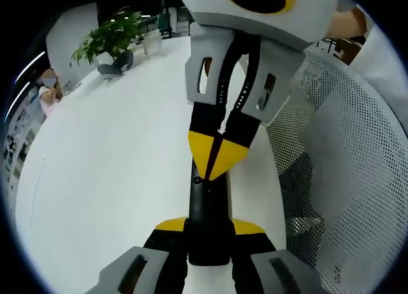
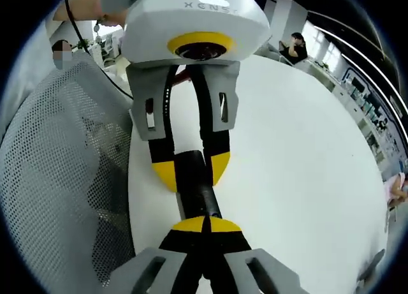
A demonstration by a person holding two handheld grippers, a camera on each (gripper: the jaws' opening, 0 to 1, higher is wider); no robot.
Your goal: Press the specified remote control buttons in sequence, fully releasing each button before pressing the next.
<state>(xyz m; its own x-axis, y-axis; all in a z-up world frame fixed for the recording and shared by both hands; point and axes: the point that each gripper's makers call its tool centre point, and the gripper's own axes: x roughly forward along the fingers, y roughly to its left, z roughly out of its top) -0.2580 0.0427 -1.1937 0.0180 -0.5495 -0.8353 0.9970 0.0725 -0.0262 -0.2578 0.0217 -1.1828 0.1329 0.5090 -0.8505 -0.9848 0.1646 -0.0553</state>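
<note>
— White tabletop [image 1: 102, 179], bare and broad; office room behind, one potted plant [image 1: 108, 42] at the far edge, one mesh chair [image 1: 344, 154] beside.

— One black remote [image 1: 207, 217], clamped at one end by the left gripper [image 1: 208, 233]; right gripper [image 2: 205, 225] closed, tips pressed onto the remote's top.

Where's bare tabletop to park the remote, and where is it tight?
Free: the white table between the remote and the potted plant. Crowded: the table edge beside the mesh chair, and along the remote, where the left claw grips one end and the right claw is shut over the other.
</note>
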